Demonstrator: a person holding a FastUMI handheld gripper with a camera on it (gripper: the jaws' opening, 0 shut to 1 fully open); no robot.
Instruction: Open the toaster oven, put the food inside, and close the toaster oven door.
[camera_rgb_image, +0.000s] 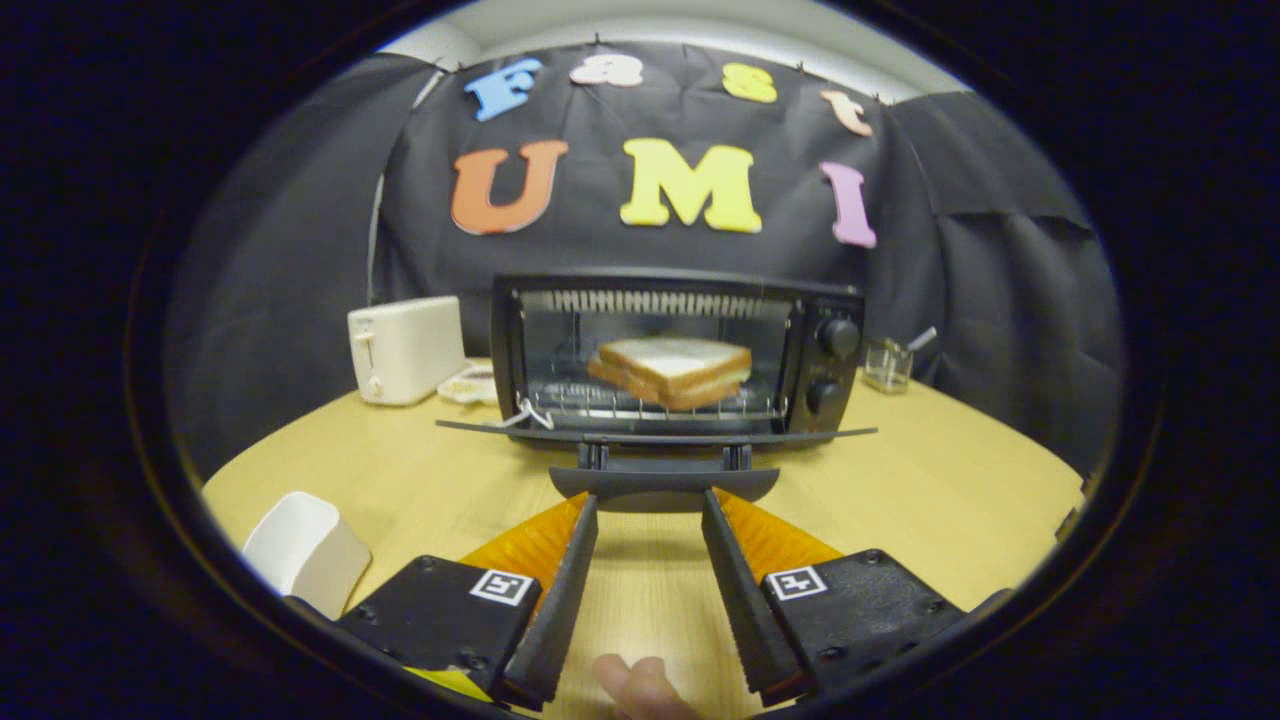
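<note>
The claw (650, 505) is hovering open, gripping nothing, tips at the lowered door's handle (663, 484); a sandwich (672, 370) is sitting inside the toaster oven (676, 355).

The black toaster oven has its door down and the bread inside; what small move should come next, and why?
Probably ease the tool forward and up under the black door handle to start lifting the door. The toasted sandwich already rests on the wire rack in the black toaster oven, and the open fingers sit just below the handle, holding nothing.
</note>
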